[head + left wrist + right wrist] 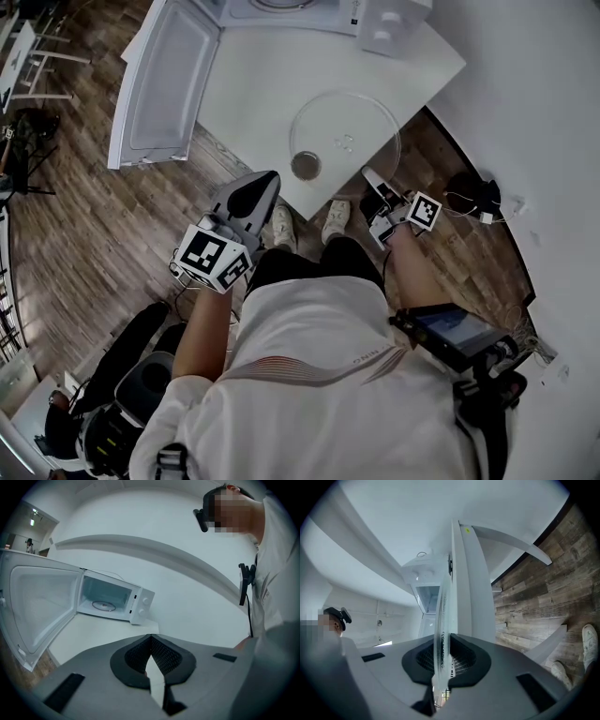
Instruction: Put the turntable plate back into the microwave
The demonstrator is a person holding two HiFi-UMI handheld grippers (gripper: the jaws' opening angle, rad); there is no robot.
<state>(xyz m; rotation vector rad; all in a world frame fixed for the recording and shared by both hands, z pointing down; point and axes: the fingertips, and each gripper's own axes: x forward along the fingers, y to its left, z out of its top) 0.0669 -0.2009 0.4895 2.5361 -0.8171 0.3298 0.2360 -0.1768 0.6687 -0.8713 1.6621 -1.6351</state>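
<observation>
The right tongs (442,644) grip the near rim of the glass plate (345,131), which lies flat on the table (253,94) just ahead. The open microwave (112,603) stands beyond it, ahead and leftward. The left tongs (151,656), closed and empty, hang farther off.

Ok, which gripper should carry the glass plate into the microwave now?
Right. The right gripper is clamped on the rim of the turntable plate at the table edge, while the left gripper is shut, empty and off the plate. The microwave door stands open.
</observation>
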